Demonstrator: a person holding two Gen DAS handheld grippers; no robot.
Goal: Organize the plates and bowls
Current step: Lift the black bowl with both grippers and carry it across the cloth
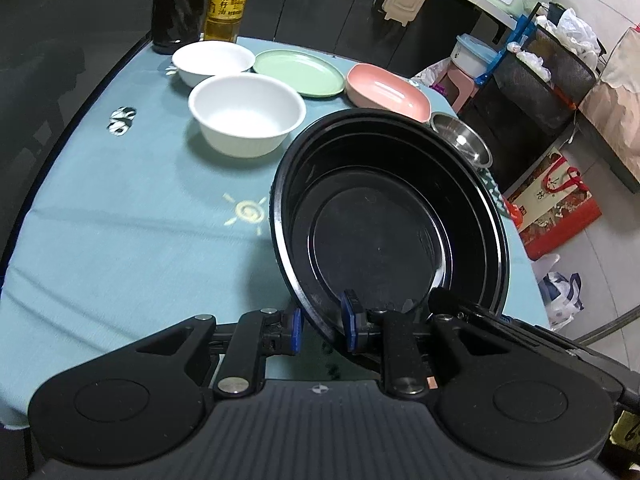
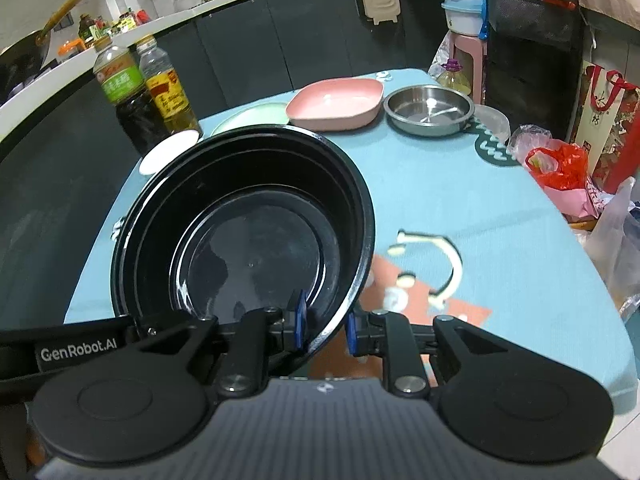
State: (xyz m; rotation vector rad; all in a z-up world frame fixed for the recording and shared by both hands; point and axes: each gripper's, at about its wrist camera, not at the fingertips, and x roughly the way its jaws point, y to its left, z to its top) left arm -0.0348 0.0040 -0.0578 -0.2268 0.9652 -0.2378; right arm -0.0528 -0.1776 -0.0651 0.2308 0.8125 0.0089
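Risk centres on the black bowl, which both tongs carry above the worktop, each clamped on a short stretch of near rim; the left tongs pinch the rim with one blue pad inside the wall and one outside, and the right tongs grip the rim the same way on the opposite side. The bowl looks like nested black bowls, so a tilt could let an inner one slide out; uneven travel of the two hands would twist the rim and could pry it from one pair of pads. The right grip appears shallow; any slackening there would probably drop that side onto the blue cloth.

Collision is the second hazard; ahead stand the near white bowl, a second white bowl, the green plate, the pink dish and the steel pan, with two bottles behind; a low carry could knock them, and a hard set-down into a smaller bowl could tip it.
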